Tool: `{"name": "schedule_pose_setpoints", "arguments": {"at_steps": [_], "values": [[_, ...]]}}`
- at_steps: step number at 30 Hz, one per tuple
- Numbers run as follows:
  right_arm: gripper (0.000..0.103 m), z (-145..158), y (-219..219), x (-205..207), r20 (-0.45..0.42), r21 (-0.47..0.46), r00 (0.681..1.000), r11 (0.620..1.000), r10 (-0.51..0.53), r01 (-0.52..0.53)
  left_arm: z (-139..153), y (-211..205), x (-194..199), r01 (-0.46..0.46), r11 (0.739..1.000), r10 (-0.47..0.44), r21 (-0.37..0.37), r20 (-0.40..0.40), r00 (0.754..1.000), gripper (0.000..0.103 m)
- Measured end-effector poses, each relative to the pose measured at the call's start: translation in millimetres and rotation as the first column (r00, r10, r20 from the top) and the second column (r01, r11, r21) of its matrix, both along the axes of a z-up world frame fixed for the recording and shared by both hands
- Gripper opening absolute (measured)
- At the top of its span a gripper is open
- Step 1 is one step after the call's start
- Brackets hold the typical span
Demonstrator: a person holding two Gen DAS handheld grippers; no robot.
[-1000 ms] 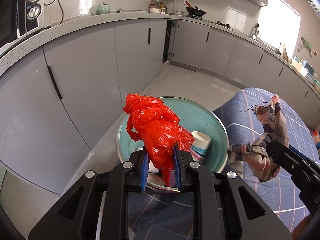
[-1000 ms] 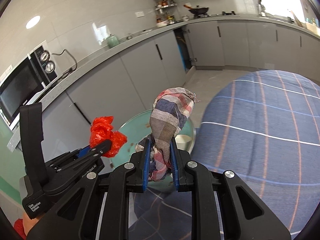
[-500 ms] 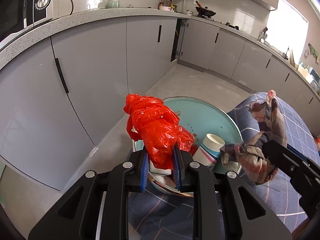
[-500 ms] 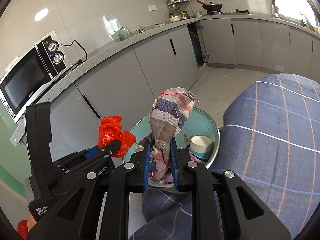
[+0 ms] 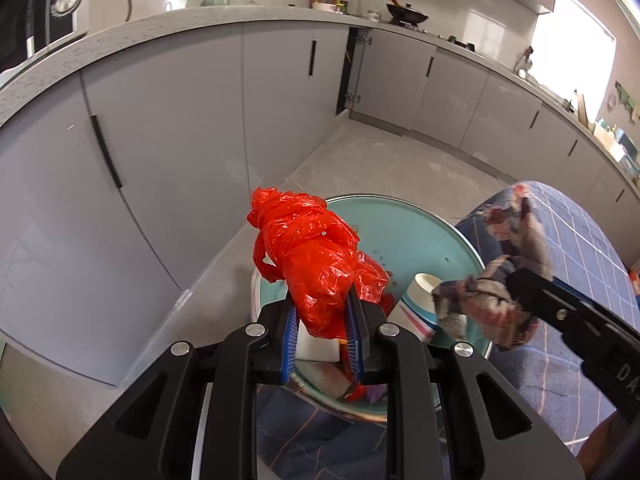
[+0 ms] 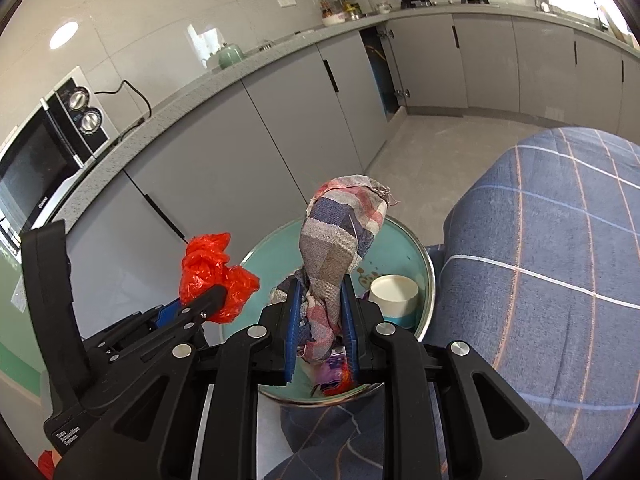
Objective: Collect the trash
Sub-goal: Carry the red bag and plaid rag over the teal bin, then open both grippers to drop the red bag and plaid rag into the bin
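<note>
The worktop (image 6: 560,280), draped in a blue checked cloth, fills the right of both views, and at its near edge sits the teal basin (image 5: 420,216) that serves as the trash bin. Over the last second the basin has grown in both views and slid closer under the cameras, so both hands have carried their loads toward it; a second ago the bundles hung short of the rim, and now they hang over the bowl.

The checked rag (image 6: 340,240) stands up from the right gripper (image 6: 320,336), whose fingers are pinching its lower folds. In the left wrist view this rag now overlaps the basin's right rim, where earlier it was over the cloth.

The red plastic bag (image 5: 316,264) is crumpled and pinched between the fingers of the left gripper (image 5: 322,332), over the basin's left side.

Inside the basin a striped paper cup (image 5: 416,304) lies tipped on its side, with a white scrap (image 5: 316,350) and some small red and purple bits (image 6: 336,376) near the front wall.

Both pieces of trash seem placed for dropping; what looks left is to let go without snagging the thin plastic or the frayed cloth on the fingers.
</note>
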State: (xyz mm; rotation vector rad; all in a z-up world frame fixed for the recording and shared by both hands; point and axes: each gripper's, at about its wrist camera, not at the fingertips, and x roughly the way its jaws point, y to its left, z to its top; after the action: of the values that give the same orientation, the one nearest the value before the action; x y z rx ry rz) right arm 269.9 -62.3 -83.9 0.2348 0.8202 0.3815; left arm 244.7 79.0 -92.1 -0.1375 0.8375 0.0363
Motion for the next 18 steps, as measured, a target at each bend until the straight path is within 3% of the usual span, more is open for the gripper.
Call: {"name": "schedule_pose_setpoints", "arguments": {"at_steps": [18], "values": [[0.02,-39.8,-0.8,53.3,-0.131,-0.013,0.991,1.0,0.014,-0.015,-32.6,-8.3,47.5,0.036,0.999,-0.036,-0.001,-0.093,0.995,0.021]]}}
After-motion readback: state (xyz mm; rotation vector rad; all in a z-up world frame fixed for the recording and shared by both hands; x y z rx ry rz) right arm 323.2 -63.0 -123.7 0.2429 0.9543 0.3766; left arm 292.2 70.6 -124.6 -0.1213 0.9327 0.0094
